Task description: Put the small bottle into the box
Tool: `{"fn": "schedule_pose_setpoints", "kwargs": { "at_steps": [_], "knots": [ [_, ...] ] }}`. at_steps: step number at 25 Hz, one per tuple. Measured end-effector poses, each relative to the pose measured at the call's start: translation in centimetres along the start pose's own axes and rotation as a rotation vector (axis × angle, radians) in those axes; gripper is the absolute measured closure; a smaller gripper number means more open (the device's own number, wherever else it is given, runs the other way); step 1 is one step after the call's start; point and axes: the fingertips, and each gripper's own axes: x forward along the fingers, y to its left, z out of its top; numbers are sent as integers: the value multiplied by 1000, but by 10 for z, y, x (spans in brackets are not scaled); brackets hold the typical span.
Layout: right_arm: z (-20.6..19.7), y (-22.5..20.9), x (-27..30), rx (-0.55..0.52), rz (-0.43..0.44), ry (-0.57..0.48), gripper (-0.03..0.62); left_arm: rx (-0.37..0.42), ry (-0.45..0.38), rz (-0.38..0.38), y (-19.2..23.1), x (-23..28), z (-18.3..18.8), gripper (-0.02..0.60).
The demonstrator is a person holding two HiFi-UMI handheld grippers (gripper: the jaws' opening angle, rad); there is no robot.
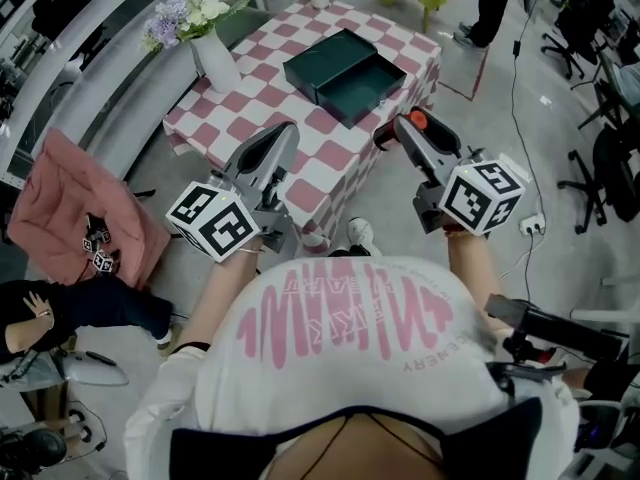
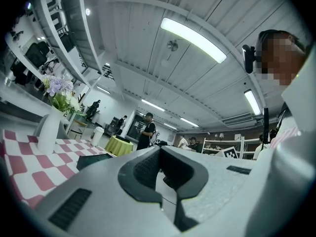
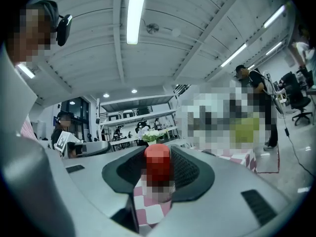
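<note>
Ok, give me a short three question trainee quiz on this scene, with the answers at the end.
1. True or false: the small bottle already lies inside the green box.
2. Fill in: the fingers of the left gripper stand apart and hold ____.
3. Where is the bottle? A, on the checkered table; B, between the fingers of the right gripper; C, beside the vase.
Key: 1 false; 2 nothing; 3 B.
</note>
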Motion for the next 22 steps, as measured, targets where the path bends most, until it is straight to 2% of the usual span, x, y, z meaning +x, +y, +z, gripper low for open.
{"fn": "schedule_pose_setpoints", "kwargs": {
  "at_steps": [7, 15, 22],
  "knots": [
    [2, -30, 24, -13, 6, 17, 437, -15, -14, 21, 22, 29, -2, 574],
    [7, -74, 57, 27, 4, 2, 437, -36, -12, 41, 48, 66, -12, 574],
    [12, -112, 93, 30, 25, 27, 437, -46, -10, 72, 83, 105, -9, 574]
  ]
}}
